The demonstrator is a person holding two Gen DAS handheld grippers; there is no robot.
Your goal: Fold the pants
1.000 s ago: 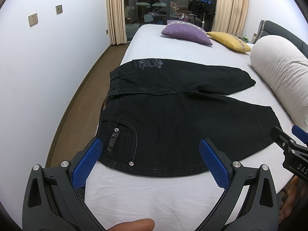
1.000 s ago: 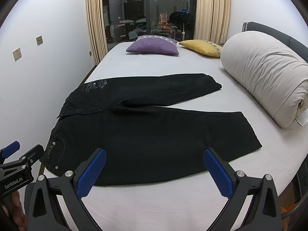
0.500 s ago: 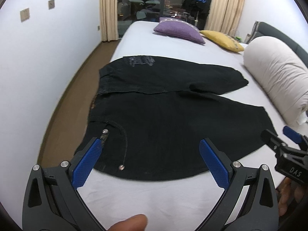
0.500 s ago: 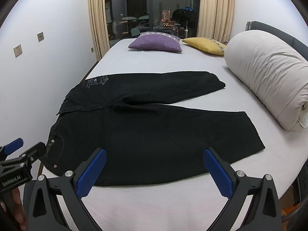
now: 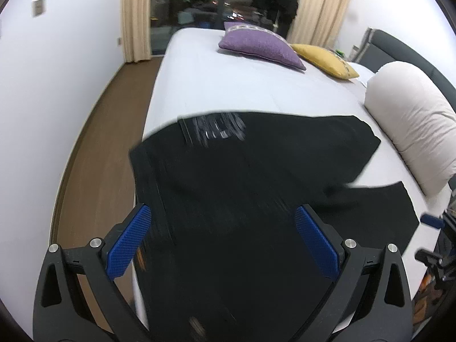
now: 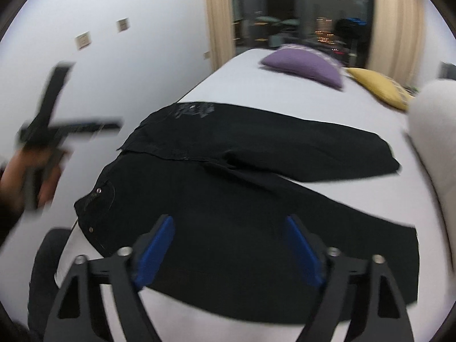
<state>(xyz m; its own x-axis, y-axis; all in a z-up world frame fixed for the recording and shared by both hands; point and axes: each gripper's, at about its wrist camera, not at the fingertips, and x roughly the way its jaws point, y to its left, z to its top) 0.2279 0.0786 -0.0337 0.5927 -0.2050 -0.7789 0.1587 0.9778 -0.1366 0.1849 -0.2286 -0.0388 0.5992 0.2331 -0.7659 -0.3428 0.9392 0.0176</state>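
Both sets of jaws stand wide and hold nothing: the left gripper (image 5: 222, 245) hangs over the waistband end of the black pants (image 6: 256, 199), and the right gripper (image 6: 230, 245) over the near leg. The pants lie flat on the bed (image 5: 228, 85), legs splayed apart toward the rolled duvet (image 5: 413, 131), no fold made. As I judge it, the task is barely begun: every fold is still to do.
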